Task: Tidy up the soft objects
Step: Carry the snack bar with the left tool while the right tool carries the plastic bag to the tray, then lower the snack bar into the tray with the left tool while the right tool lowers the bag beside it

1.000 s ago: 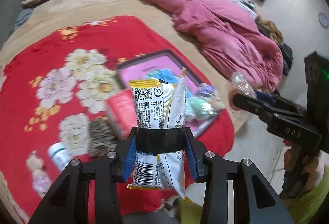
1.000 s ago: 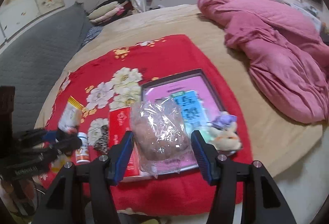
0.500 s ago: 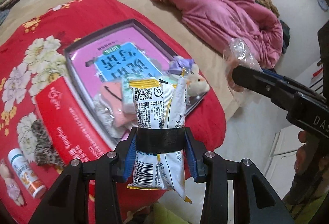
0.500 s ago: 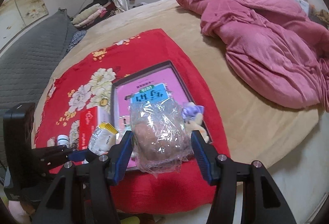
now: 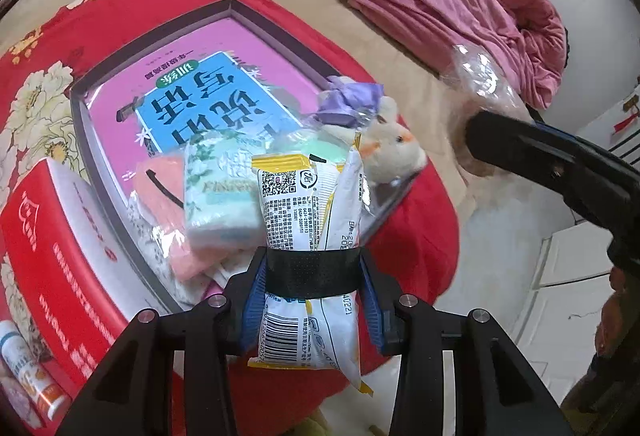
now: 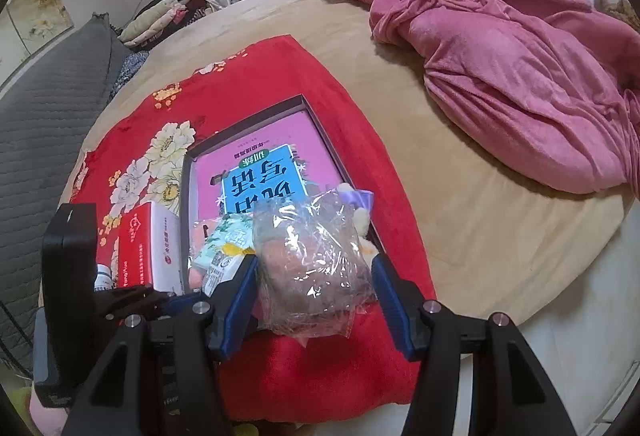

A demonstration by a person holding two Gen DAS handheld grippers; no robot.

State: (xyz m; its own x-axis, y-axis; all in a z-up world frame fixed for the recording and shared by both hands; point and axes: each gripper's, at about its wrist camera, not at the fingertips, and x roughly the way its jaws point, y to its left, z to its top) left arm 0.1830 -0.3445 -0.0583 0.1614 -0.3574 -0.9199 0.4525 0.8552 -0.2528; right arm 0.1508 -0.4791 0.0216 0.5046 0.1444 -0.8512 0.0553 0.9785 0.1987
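Where the left gripper (image 5: 312,300) points steeply down over the near end of the tray (image 5: 100,123), its blue pads are clamped on a white and yellow snack packet (image 5: 308,203), gripped at the waist so that the crinkled foil bulges above and below; a black band crosses the front of the packet at the pinch. The right gripper (image 6: 314,296) is closed about halfway on a clear plastic bag (image 6: 312,256), glossy and creased, with a soft brownish lump inside; both pads press its sides. Both loads hang above the near end of the tray; neither can be seen to touch it.

The tray is a shallow rectangle with a dark rim and a pink floor bearing a blue printed panel. In its near end lie a pale green wrapped pack (image 5: 220,191), a pink soft piece (image 5: 160,191) under film, and a cream plush toy (image 5: 394,151) with a purple bow, leaning on the rim. A red cardboard box (image 5: 60,248) lies just beside the tray, and a small white bottle (image 5: 28,368) beyond it. All rest on a red fleece blanket (image 6: 280,75) with flowers, spread over a tan bed (image 6: 460,195). A rumpled pink quilt (image 6: 500,47) lies well apart.
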